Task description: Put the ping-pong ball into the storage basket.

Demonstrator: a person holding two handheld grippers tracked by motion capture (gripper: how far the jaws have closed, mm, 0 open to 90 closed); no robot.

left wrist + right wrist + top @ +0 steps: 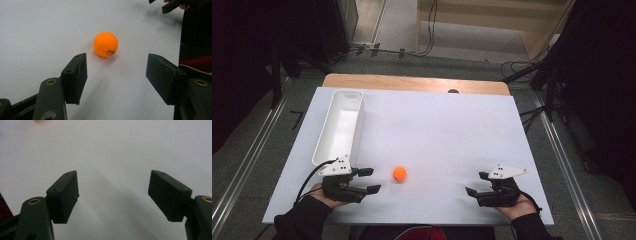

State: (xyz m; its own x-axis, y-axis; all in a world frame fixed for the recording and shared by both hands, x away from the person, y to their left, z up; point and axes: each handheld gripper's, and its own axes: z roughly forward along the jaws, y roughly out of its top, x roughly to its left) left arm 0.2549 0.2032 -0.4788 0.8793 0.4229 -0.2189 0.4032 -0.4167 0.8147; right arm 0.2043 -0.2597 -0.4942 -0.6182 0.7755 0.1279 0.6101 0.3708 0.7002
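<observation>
1. I count one orange ball (399, 173) on the white table (437, 130), lying just ahead of my left gripper (371, 180), apart from its jaws.
2. One long white tray (339, 127) lies at the table's far left.
3. I hold two grippers: the left one's jaws stand wide with nothing between them.
4. My right gripper (475, 183), well apart from the ball, is also spread wide over bare table.

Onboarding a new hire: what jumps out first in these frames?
The orange ball alone on the white table, just ahead of the open left gripper; it sits past the jaws, untouched. Next, the long white tray at the far left, apparently empty. The right gripper is open over bare table near the right edge.
</observation>
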